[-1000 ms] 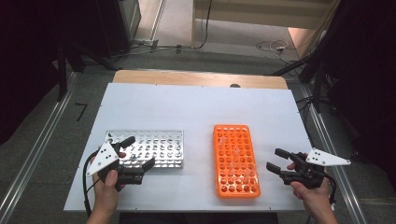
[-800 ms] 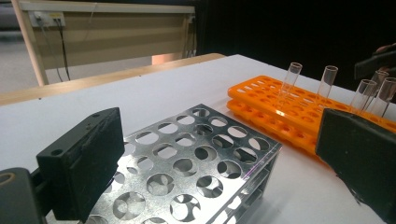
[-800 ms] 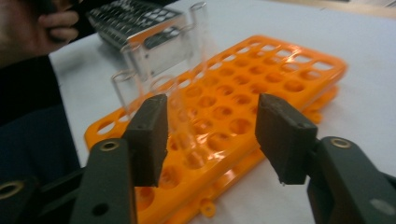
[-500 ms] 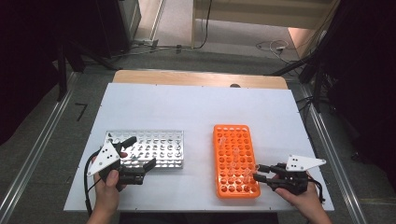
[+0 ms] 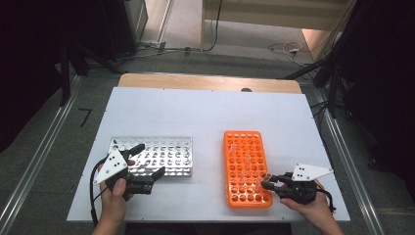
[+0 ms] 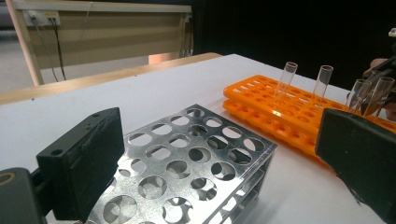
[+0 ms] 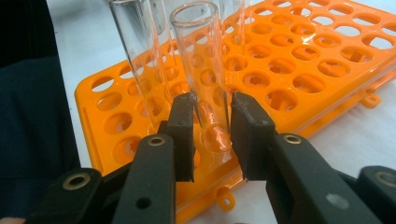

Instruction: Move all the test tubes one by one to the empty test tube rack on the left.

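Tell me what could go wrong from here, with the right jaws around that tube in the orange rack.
1. The right gripper has just been closing its jaws on a thin clear test tube; squeezing harder might crack it.
2. Another tube stands right beside it, so a tilted lift could knock it.
3. The orange rack lies loose on the table and may rise with the tube if it sticks. The left gripper is over at the metal rack, not steadying it.
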